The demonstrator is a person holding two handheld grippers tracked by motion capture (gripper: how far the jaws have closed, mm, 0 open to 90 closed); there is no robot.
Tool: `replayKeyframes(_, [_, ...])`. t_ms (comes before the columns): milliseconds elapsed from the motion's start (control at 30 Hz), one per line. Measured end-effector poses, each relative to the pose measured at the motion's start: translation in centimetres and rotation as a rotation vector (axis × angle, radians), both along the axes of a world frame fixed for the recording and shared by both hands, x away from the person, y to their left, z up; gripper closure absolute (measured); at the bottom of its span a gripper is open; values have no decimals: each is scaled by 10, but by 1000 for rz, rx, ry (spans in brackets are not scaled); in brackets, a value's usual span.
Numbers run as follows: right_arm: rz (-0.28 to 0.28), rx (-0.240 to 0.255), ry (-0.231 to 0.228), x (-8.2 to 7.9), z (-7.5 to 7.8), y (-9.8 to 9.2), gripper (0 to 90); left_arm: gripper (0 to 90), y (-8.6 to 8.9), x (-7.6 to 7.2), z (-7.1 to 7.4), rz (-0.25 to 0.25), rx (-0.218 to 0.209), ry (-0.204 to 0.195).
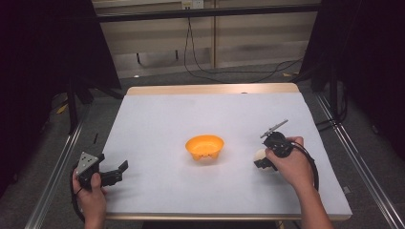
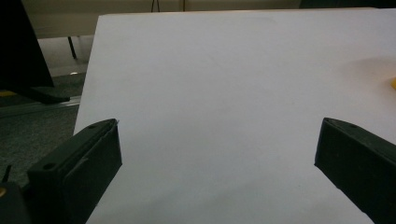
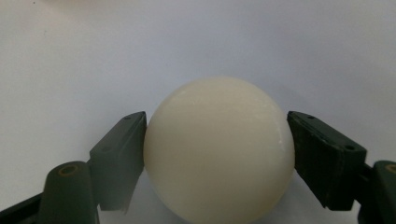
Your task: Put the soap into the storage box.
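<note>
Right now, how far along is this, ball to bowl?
Done: the right tongs have closed on the cream ball, both jaws against its sides. In hand: the ball sits low by the white table, lift unclear. Left: carrying it to the orange bowl, apparently empty. Left tongs are open and idle.

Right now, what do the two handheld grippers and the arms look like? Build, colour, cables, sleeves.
Both are black two-jaw tools. The left gripper carries a grey three-cornered plate with dark dots on top; its jaws are flat, blocky black slabs. The right gripper has a thin grey piece sticking up and a black cable looping behind the hand. No sleeves show on either forearm.
</note>
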State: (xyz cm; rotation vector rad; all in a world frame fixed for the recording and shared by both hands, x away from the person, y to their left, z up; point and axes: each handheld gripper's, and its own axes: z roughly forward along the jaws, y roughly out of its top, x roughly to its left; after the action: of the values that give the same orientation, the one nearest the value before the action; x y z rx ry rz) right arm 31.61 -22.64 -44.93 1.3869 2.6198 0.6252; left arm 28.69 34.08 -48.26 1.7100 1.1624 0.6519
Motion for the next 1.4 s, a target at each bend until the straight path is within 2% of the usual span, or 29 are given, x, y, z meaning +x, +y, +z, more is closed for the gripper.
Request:
replayKeyframes(433, [-38,-2,-5,-2,-1,1,231,5,0,0,0,2,5,-2])
replayKeyframes(600, [-34,-18,-30,-3,1,1,232,5,0,0,0,3,8,0])
replayKeyframes(733, [-53,24,-51,-3,7,-1,233,5,0,0,0,2,8,1])
replayKeyframes(900, [-41,39,-54,-3,16,0,232,5,0,0,0,3,3,3])
replayKeyframes(1000, [-22,55,-74,0,24,2,232,5,-1,0,0,1,2,2])
replayKeyframes(1300, [13,65,-40,7,33,18,232,6,-1,0,0,5,10,-6])
replayKeyframes(1400, [21,52,-34,10,35,23,232,6,-1,0,0,0,11,-7])
